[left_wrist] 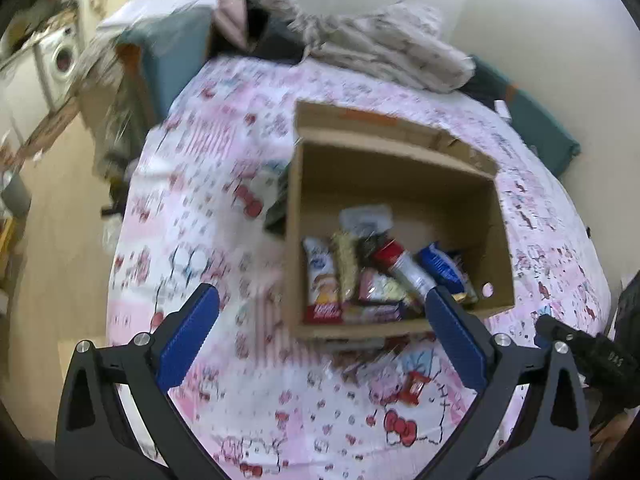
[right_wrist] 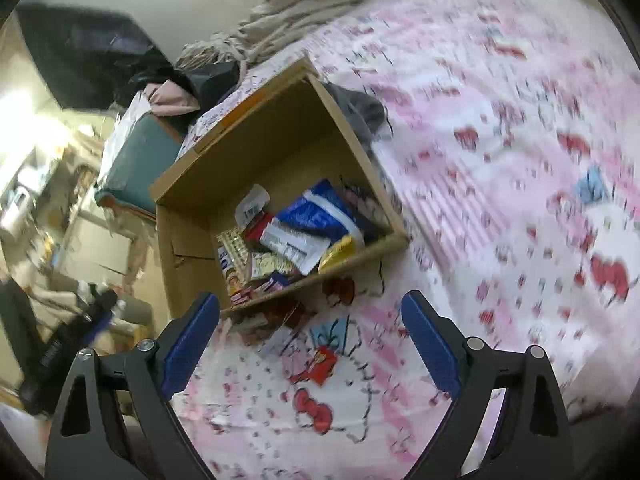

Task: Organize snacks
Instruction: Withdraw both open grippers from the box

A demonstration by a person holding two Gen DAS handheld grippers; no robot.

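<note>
- Two grippers hang over a bed covered with a pink cartoon-cat bedsheet (left_wrist: 192, 248), both angled downward.
- Left gripper (left_wrist: 322, 316): its blue-padded jaws stand wide apart with nothing between them; its right finger overlaps the near corner of the cardboard box (left_wrist: 400, 152) in the left wrist view.
- Right gripper (right_wrist: 310, 328): its jaws also stand wide and empty, above the sheet just in front of the box.
- Inside the open box lies a heap of snack packets (left_wrist: 384, 276), among them a blue bag (right_wrist: 316, 208), a red-and-white packet (left_wrist: 320, 280) and a yellow one (right_wrist: 338, 256).
- One small red snack packet (right_wrist: 318, 364) lies loose on the sheet, near the box's front wall and between the right gripper's fingers in that view.
- More wrappers (right_wrist: 276, 316), blurred, sit against the box's front edge.
- Crumpled beige bedding (left_wrist: 384, 44) is piled behind the box.
</note>
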